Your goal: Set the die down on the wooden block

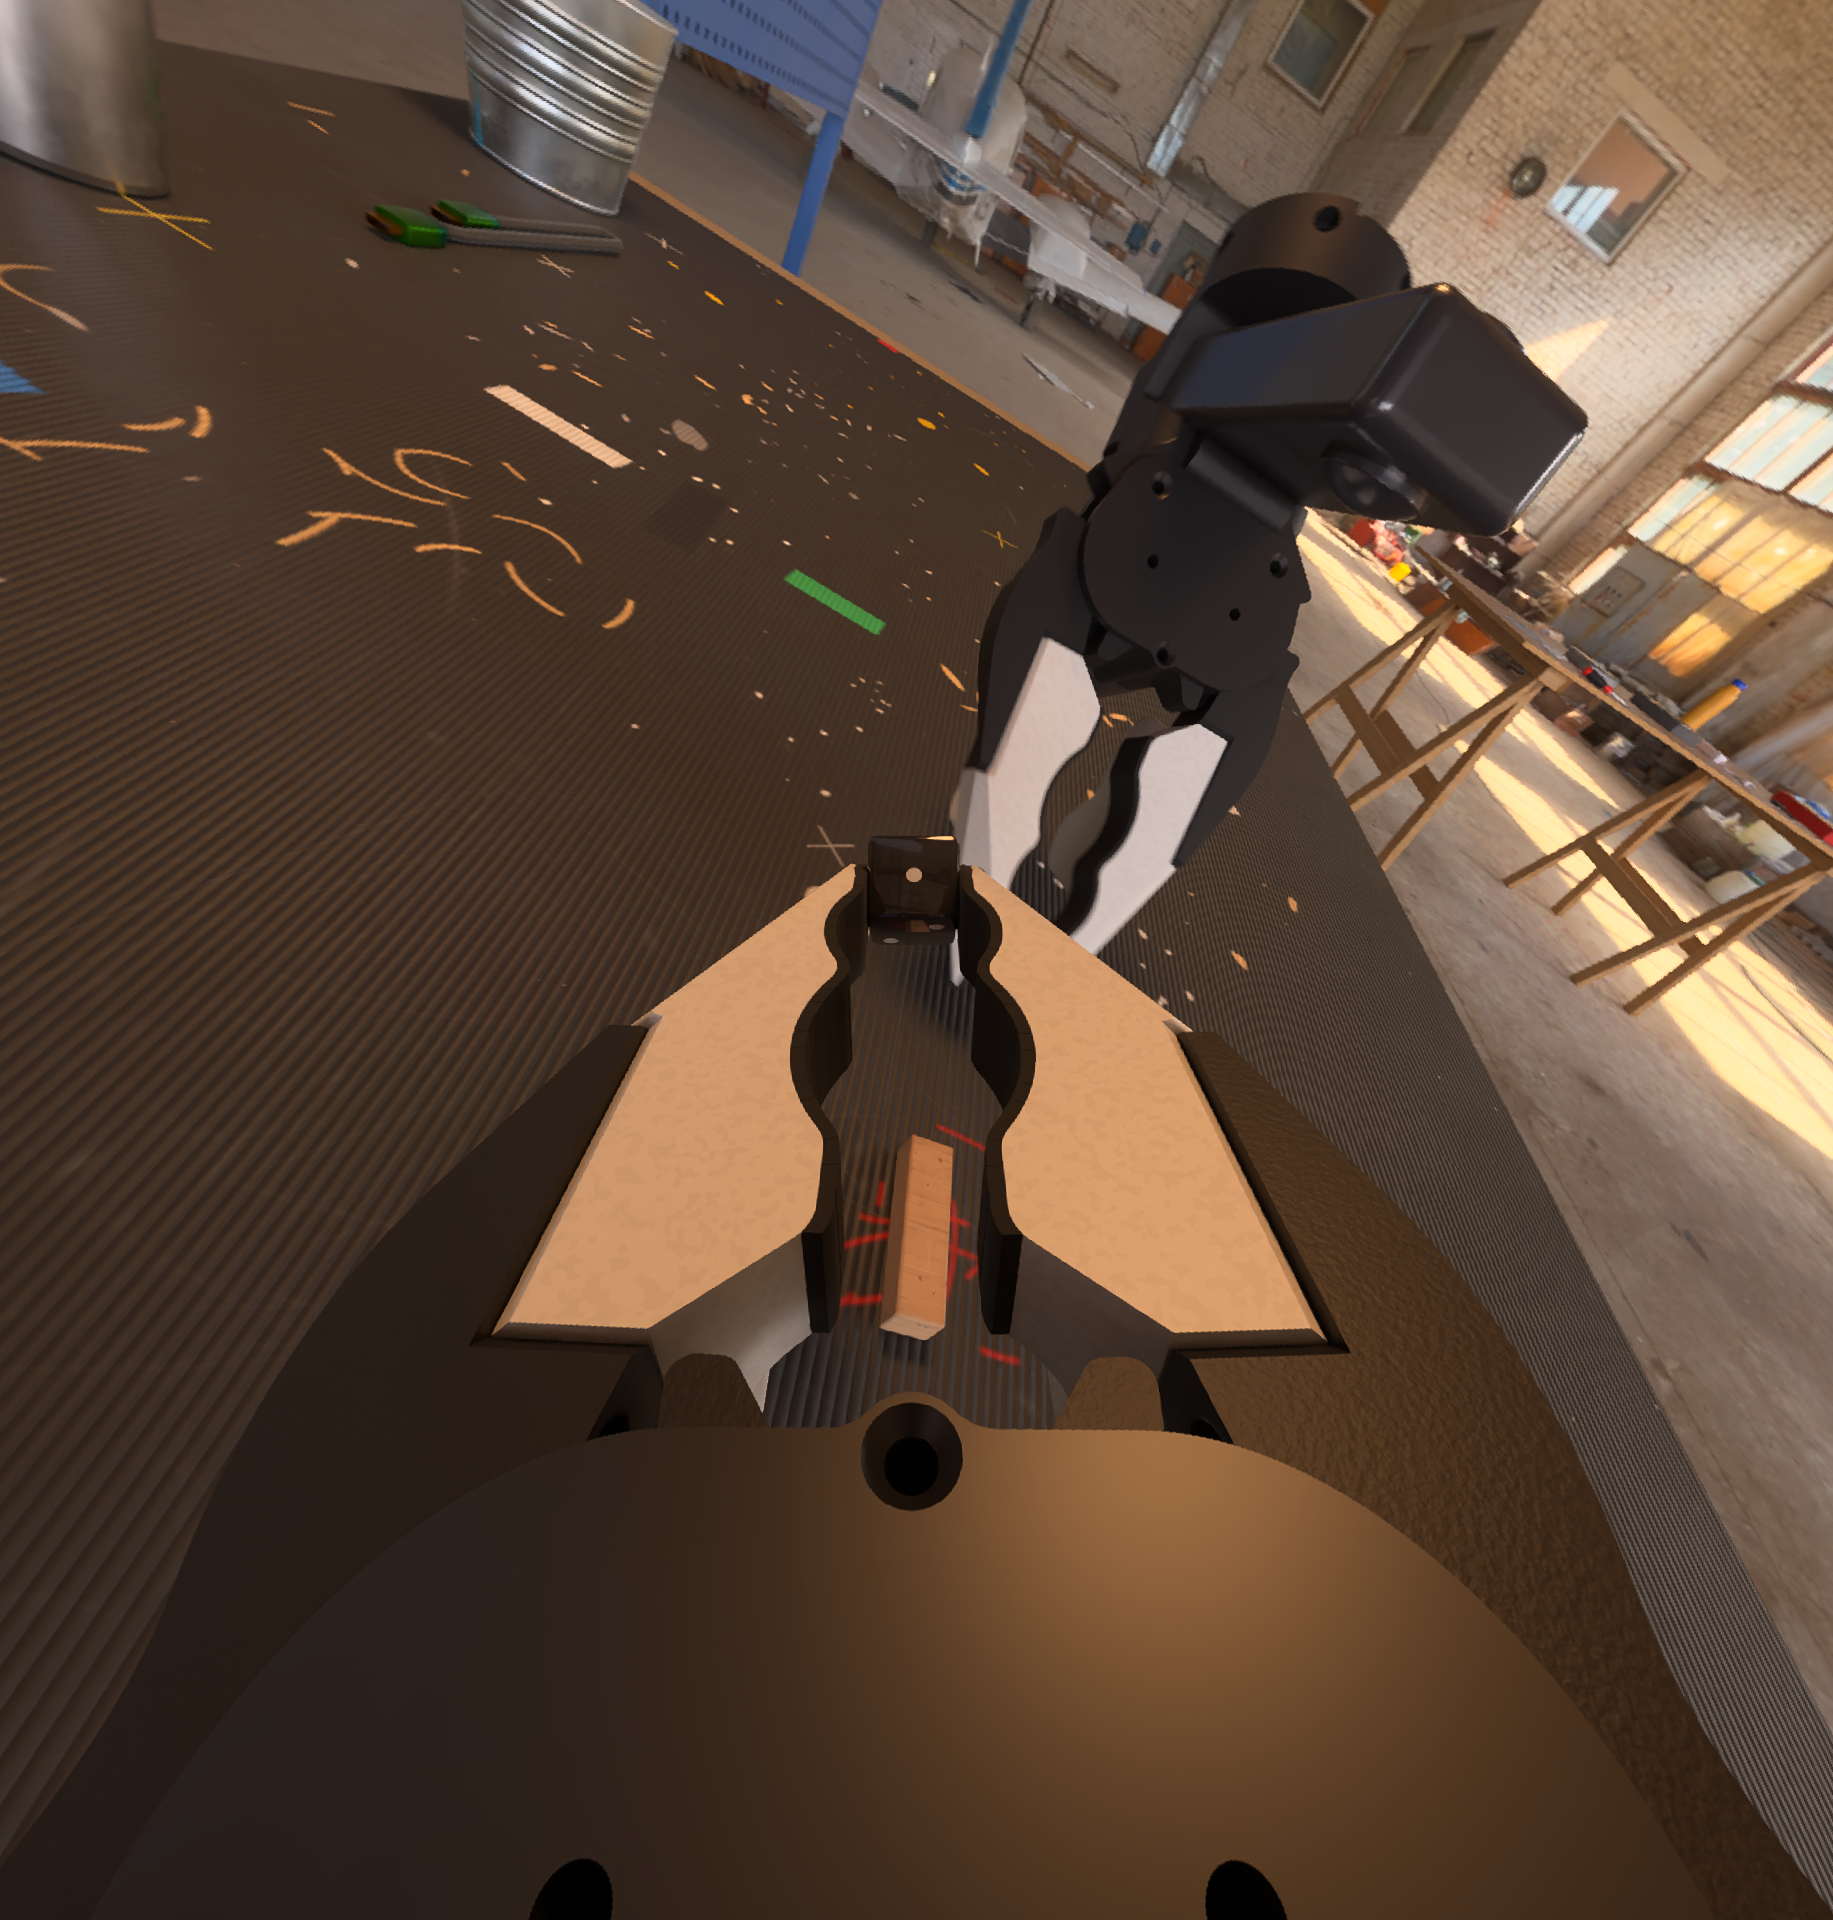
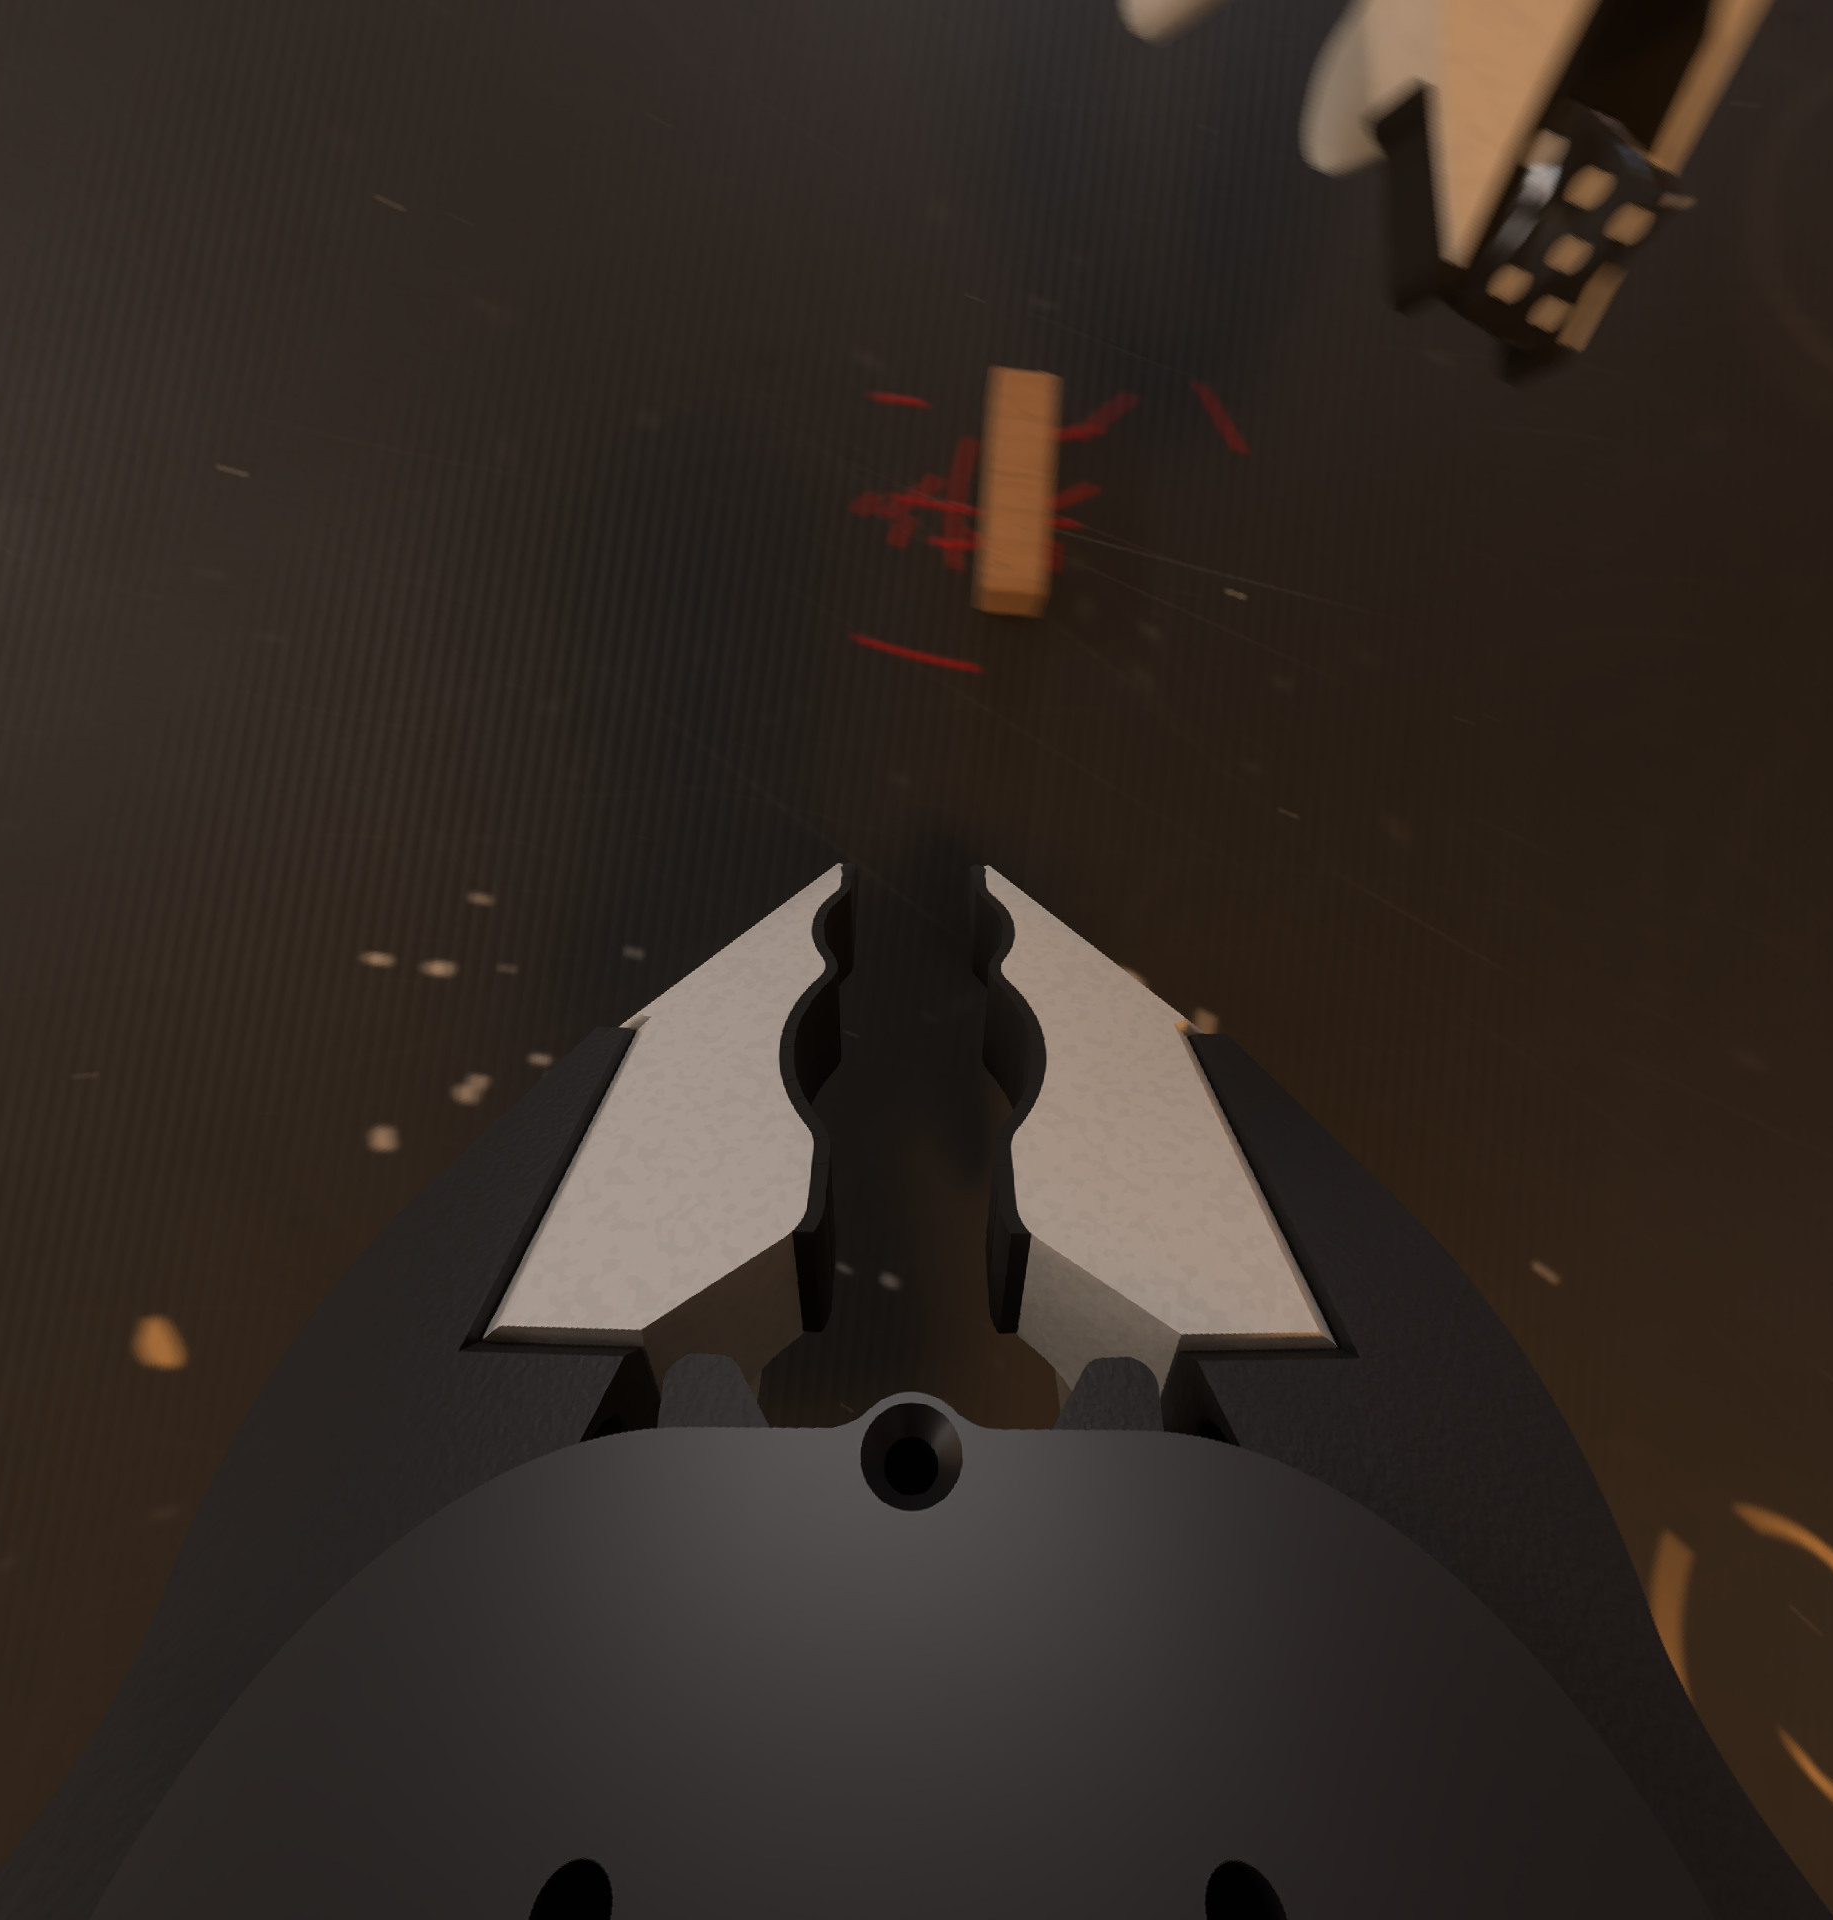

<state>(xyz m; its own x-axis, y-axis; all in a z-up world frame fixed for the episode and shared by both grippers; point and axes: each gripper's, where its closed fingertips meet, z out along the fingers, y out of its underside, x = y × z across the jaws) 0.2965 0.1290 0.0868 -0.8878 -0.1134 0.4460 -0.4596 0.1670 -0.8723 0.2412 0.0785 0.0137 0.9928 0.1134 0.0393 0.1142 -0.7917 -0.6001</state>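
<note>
My left gripper (image 1: 912,894) is shut on a black die (image 1: 913,891) with pale pips, held at the fingertips above the mat. A narrow wooden block (image 1: 919,1236) lies on red marks on the dark mat, seen below between my left fingers. In the right wrist view the block (image 2: 1017,488) lies ahead on the mat, and the left gripper with the die (image 2: 1561,244) shows at the top right, above and to the right of the block. My right gripper (image 2: 917,883) is open and empty, apart from the block. It also shows in the left wrist view (image 1: 1057,894), just right of the die.
A dark ribbed mat (image 1: 372,831) with orange scribbles covers the table. Two metal buckets (image 1: 564,94) stand at the far edge, with green-handled pliers (image 1: 476,223) near them. The mat's edge (image 1: 1514,1143) runs along the right, with a workshop floor and trestle tables beyond.
</note>
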